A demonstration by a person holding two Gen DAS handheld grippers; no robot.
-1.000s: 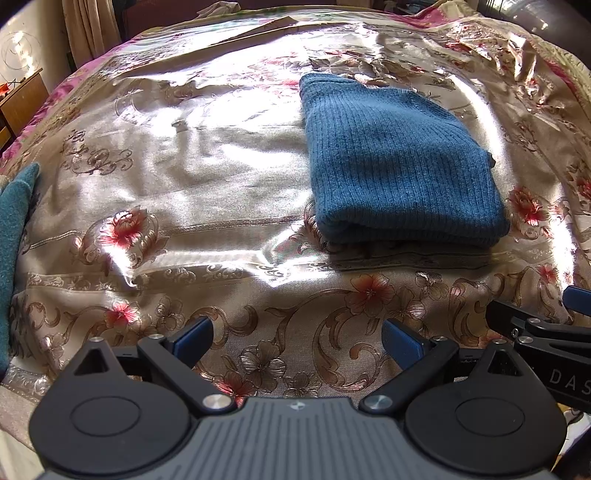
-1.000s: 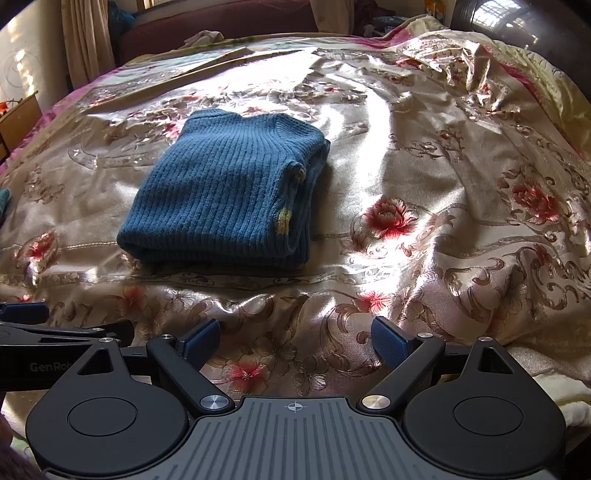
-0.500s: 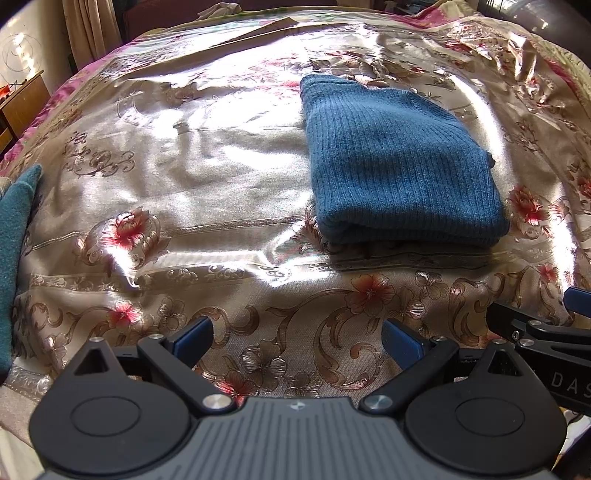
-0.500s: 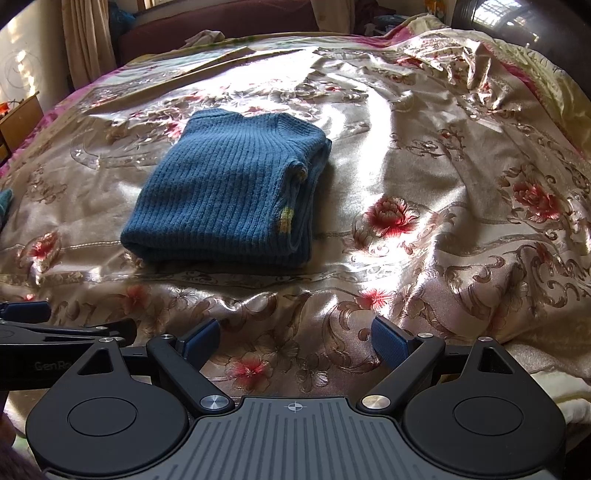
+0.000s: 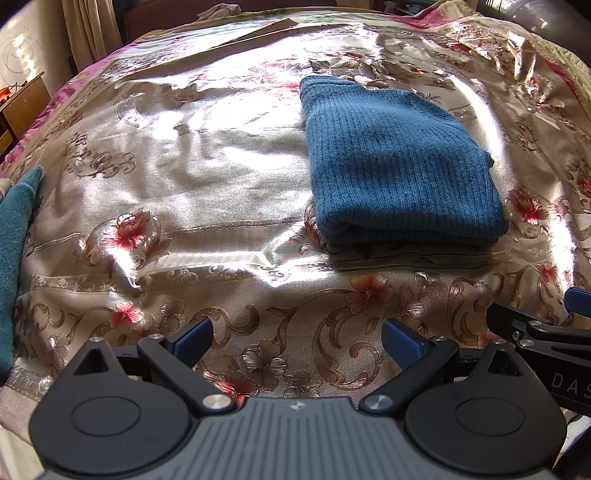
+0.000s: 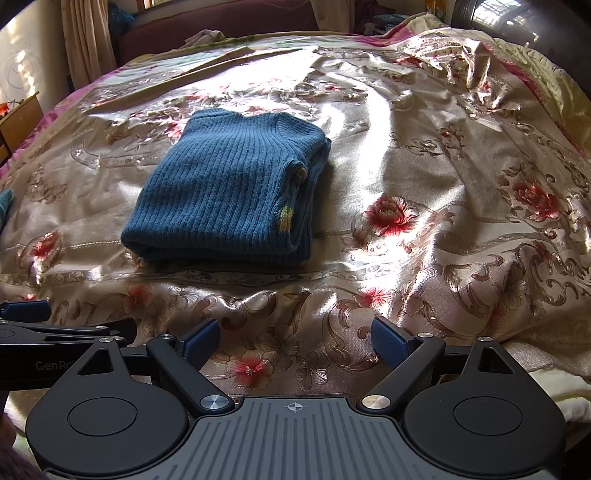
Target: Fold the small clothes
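A blue ribbed knit sweater (image 5: 395, 166) lies folded into a neat rectangle on the floral satin bedspread (image 5: 207, 206); the right wrist view shows the sweater (image 6: 225, 192) with its layered edges on the right side. My left gripper (image 5: 297, 341) hovers open over the bedspread near the bed's front edge, well short of the sweater, with nothing between its blue pads. My right gripper (image 6: 295, 341) is likewise open and holds nothing, beside the left one. Each gripper shows at the edge of the other's view.
A teal cloth (image 5: 14, 236) lies at the bed's left edge. A wooden cabinet (image 5: 22, 103) stands left of the bed, with curtains (image 6: 86, 44) behind it. The bedspread is bunched into wrinkles (image 6: 461, 70) at the far right. A dark sofa (image 6: 221, 22) runs behind the bed.
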